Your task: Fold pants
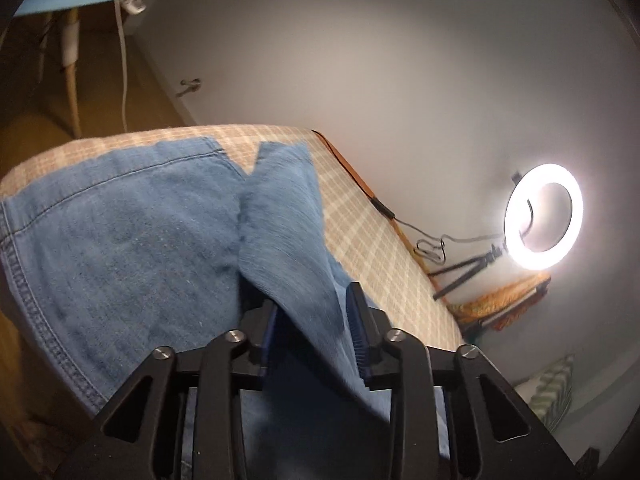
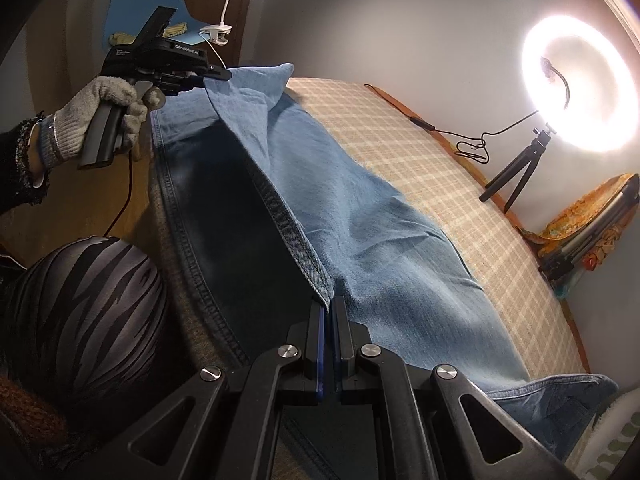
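Note:
Blue denim pants [image 2: 360, 216] lie on a checked beige table [image 2: 440, 168]. One leg is lifted and being carried over the other. My right gripper [image 2: 329, 304] is shut on the stitched edge of the lifted leg near me. My left gripper [image 2: 218, 74], held by a gloved hand, grips the far end of the same leg. In the left wrist view a fold of the pants [image 1: 292, 240] passes between the left gripper's [image 1: 314, 300] fingers, which stand somewhat apart around the cloth. The lower leg [image 1: 120, 232] lies flat under it.
A lit ring light on a small tripod [image 2: 580, 84] stands at the table's far right corner, with its cable [image 2: 452, 132] along the back edge. A blue chair with a clip lamp [image 2: 216, 34] stands beyond the far end. The person's knee [image 2: 88, 312] is at the left.

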A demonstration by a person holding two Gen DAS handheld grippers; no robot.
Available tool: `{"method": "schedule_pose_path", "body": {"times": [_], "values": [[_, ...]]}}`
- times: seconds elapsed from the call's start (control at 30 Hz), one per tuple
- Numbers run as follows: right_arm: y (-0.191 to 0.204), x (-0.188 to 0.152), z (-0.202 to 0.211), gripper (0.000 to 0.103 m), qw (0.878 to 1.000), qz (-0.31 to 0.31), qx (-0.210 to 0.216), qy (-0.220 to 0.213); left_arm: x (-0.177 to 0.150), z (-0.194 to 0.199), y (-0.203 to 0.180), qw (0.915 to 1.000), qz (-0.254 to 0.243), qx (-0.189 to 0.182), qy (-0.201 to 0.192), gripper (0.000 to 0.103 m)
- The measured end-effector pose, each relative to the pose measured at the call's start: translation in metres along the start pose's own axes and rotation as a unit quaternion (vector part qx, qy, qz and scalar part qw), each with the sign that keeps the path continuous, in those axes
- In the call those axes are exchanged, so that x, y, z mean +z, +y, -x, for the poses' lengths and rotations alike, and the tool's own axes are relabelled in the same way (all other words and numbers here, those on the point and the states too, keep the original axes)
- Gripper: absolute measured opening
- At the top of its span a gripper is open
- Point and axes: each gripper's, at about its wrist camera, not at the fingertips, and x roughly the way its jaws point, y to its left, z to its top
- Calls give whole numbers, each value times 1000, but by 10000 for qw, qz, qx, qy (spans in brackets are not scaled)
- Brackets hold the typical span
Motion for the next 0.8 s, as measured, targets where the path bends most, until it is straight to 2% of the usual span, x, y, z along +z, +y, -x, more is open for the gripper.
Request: {"method": "schedule_pose_path", "body": {"times": [0.17,0.27,0.4,0.5,0.53,0.57,0.6,0.73,0.8], "values": [[-4,-2,8,1,9998,-187,-59,-18,17,-9,14,9989,439,-63,-160,30],[-6,-2,6,1,9996,-262,-71,21,29,-13,13,9989,349,3,-309,30],[-6,-1,3,1,9995,-295,-85,48,33,-14,20,9981,598,-93,-71,30],[-9,-1,-1,1,9993,-372,-50,41,22,-6,19,9990,436,-89,78,30],[-10,-2,-2,1,9993,-382,-40,38,19,-4,23,9988,468,-109,135,34],[-11,-2,-3,1,9992,-390,-35,41,16,-4,24,9981,549,-51,277,46],[-11,-2,-5,1,9992,-393,-37,48,13,-5,26,9971,658,16,377,50],[-11,-1,-6,1,9993,-380,-47,35,10,-18,35,9924,1063,-69,623,53],[-11,-1,-6,1,9992,-398,-43,17,13,-26,38,9898,1240,-310,631,53]]}}
